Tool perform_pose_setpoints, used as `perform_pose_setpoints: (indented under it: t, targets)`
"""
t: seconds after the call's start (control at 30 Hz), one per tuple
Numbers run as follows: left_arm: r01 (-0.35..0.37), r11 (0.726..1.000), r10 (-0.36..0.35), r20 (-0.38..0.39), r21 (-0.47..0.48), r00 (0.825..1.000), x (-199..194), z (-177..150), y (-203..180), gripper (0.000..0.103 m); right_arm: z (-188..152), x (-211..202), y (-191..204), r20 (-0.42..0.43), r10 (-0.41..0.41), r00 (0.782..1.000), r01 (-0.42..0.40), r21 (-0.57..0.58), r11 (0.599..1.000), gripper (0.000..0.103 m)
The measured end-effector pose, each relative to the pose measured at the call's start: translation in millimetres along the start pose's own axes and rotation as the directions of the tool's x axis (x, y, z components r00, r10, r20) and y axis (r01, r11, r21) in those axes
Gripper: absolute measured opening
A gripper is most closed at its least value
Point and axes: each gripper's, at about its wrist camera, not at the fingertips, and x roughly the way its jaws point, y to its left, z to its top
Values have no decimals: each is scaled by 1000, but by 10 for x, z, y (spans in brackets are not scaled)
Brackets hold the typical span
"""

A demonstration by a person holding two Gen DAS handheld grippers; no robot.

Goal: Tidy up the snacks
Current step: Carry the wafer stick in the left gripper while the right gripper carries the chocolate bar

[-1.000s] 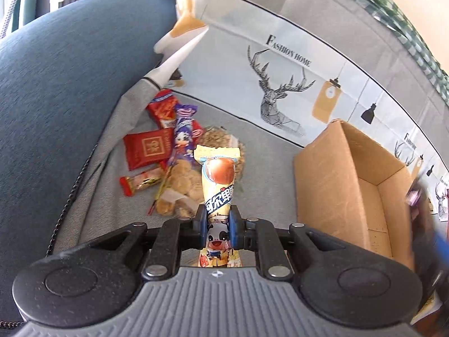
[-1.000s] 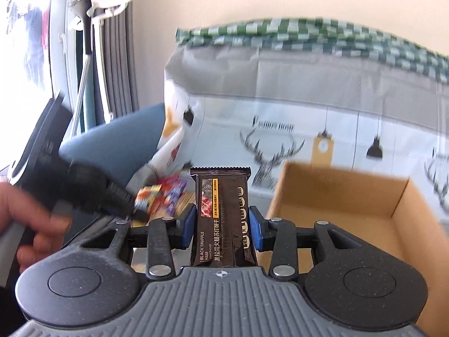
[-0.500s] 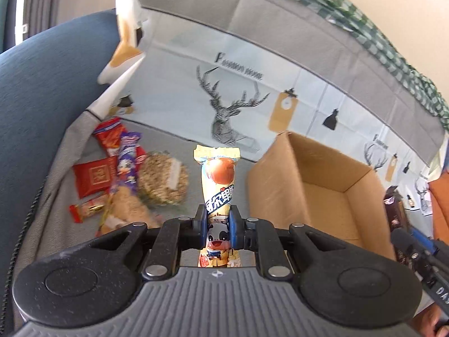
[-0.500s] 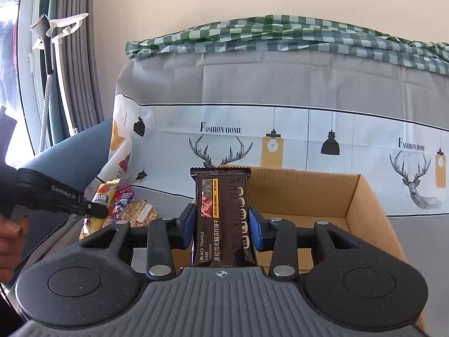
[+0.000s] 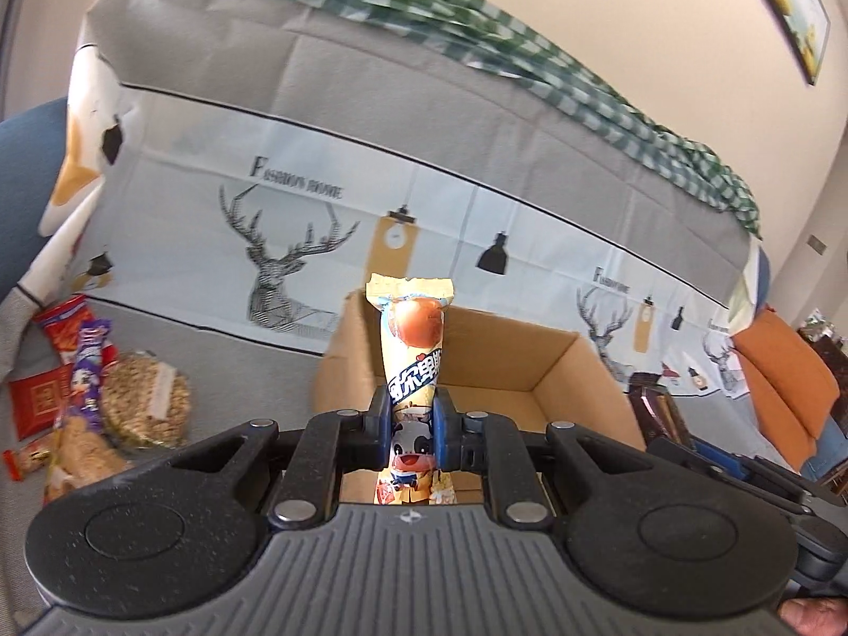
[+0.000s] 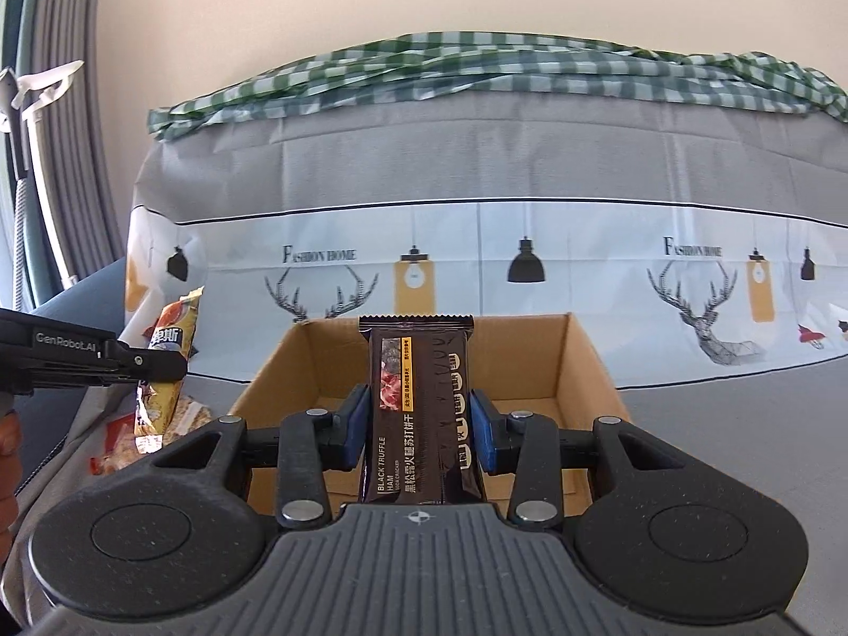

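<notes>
**Ana:** Left wrist view first: what is the left gripper [image 5: 412, 426] doing?

**Ben:** Its jaws are narrow, clamped on a slim yellow snack stick [image 5: 415, 371] with a cartoon cow on the wrapper. The packet stands upright between the blue pads, in front of the open cardboard box [image 5: 577, 371].

**Ana:** And the rest of the snacks?

**Ben:** A loose snack pile [image 5: 95, 403] lies on the grey sofa seat at the left, beside the box: red packets, a purple one, a round bag of grain cakes.

**Ana:** Right wrist view?

**Ben:** The right gripper [image 6: 417, 426] grips a dark cracker pack [image 6: 416, 413], printed "BLACK TRUFFLE HAM", upright, its jaws set wider than the other pair. The box sits just beyond it, centred, with the deer-print cover [image 6: 583, 275] on the sofa back behind. At the far left the other tool shows with its yellow packet, a hand [image 6: 8, 456] at the edge.
</notes>
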Motion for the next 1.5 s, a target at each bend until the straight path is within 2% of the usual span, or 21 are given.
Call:
perform_pose_setpoints:
  t: [0.3,1.5]
  targets:
    - [49,998,-49,-2,27,999,27,-56,-101,16,-17,30,-22,-5,-32,999,32,7,999,41]
    - [66,996,-64,-35,62,997,88,-92,-169,16,-11,68,11,-12,-29,999,29,-17,999,41]
